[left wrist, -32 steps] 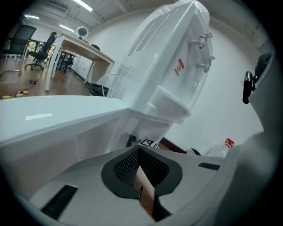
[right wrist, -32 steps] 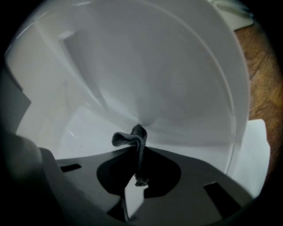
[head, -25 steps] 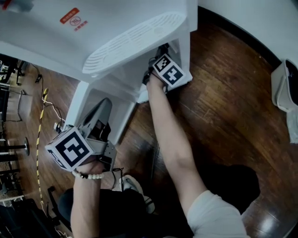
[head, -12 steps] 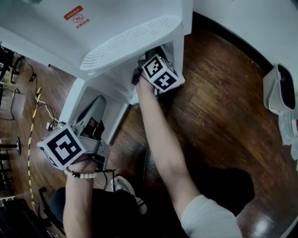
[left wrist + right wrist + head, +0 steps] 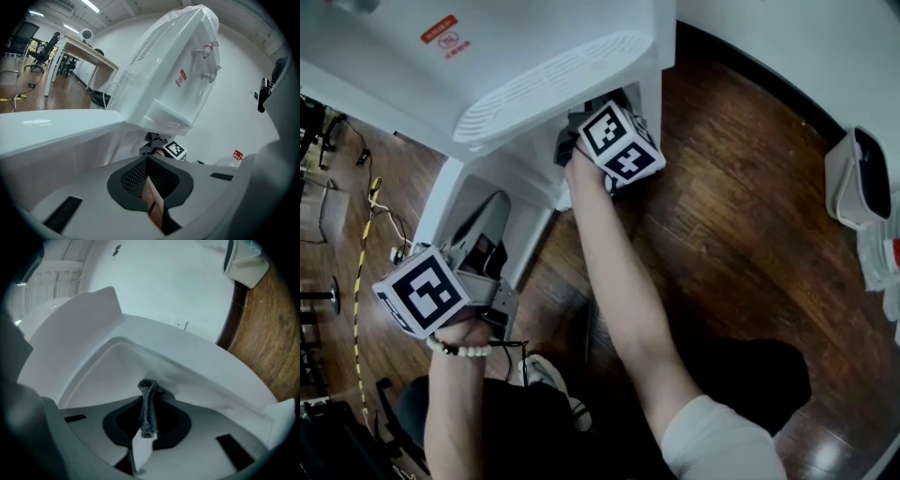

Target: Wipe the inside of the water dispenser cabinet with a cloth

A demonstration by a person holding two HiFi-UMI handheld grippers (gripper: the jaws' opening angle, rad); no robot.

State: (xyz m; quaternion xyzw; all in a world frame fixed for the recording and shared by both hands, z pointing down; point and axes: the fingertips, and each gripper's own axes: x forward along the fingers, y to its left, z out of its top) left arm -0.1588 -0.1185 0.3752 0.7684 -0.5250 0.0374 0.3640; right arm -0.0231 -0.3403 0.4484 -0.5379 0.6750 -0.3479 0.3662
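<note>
Right claw clamped on grey cloth, cloth end against white cabinet inner wall just ahead of claw tips, left claw closed, nothing held, cabinet ahead of it.

- In the head view my right gripper shows only its marker cube. Its jaws are out of sight under the drip shelf of the water dispenser.
- The cloth shows only as a thin grey fold between those jaws; I cannot tell how much more there is.
- The head view's upper edge cuts off the dispenser's top.
- The print on the red label is too small to read.
- The head view's right edge crops the white container.
</note>
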